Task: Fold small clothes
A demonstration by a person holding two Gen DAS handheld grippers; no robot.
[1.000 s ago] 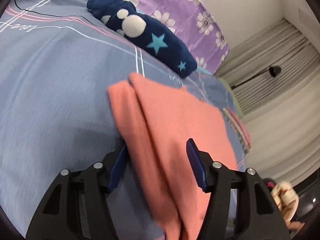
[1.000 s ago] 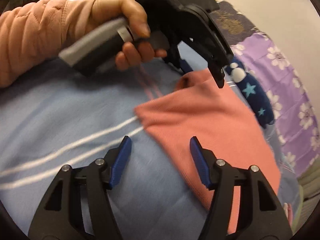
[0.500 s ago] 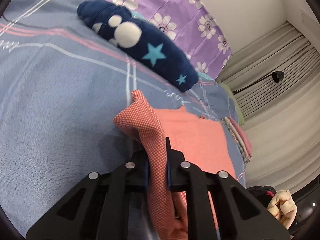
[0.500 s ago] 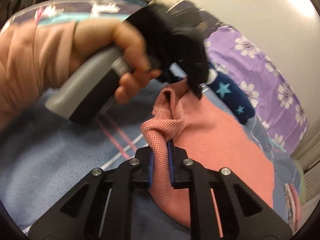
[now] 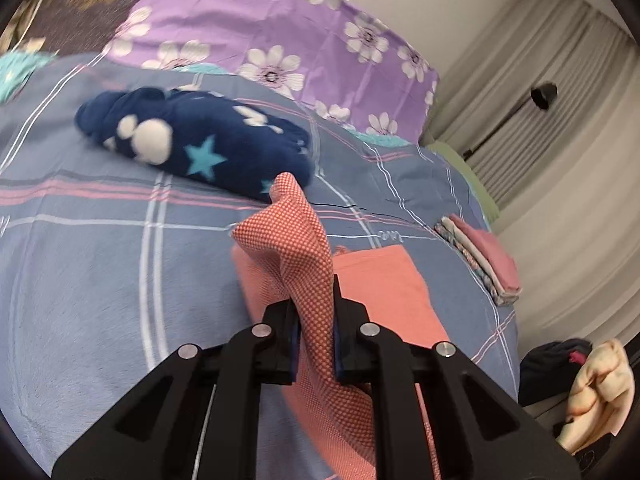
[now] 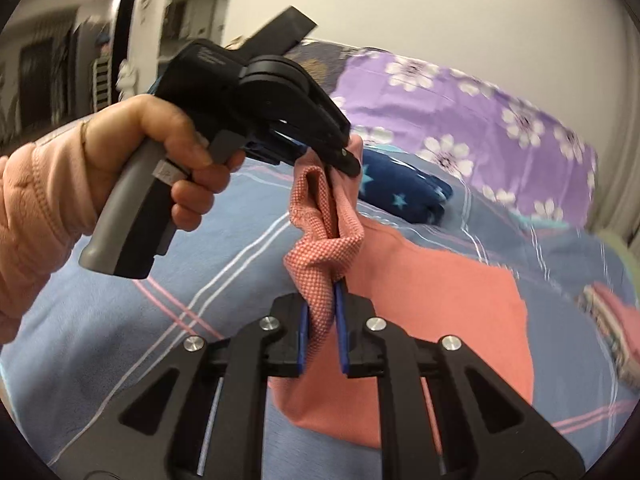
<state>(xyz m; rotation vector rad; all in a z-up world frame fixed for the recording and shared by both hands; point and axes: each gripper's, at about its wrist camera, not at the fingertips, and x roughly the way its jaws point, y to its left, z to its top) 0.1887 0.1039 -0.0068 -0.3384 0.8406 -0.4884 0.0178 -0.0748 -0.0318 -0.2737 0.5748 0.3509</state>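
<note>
A salmon-pink cloth (image 5: 384,280) lies on the blue plaid bed cover (image 5: 100,280). My left gripper (image 5: 314,320) is shut on one edge of it and holds that edge lifted, its checked underside showing. In the right wrist view my right gripper (image 6: 322,320) is shut on the neighbouring edge of the same pink cloth (image 6: 440,300). The left gripper (image 6: 340,156), held in a hand, pinches the cloth just beyond it. The rest of the cloth still lies flat on the bed.
A dark blue rolled garment with stars (image 5: 200,140) lies beyond the cloth, also in the right wrist view (image 6: 404,196). A purple flowered pillow (image 5: 280,40) sits behind it. A small stack of folded clothes (image 5: 484,264) lies at the bed's right edge. Curtains hang at right.
Both grippers were open around the flat cloth's edge a second ago. They have closed on it and lifted the edge up off the bed, towards the blue garment.
</note>
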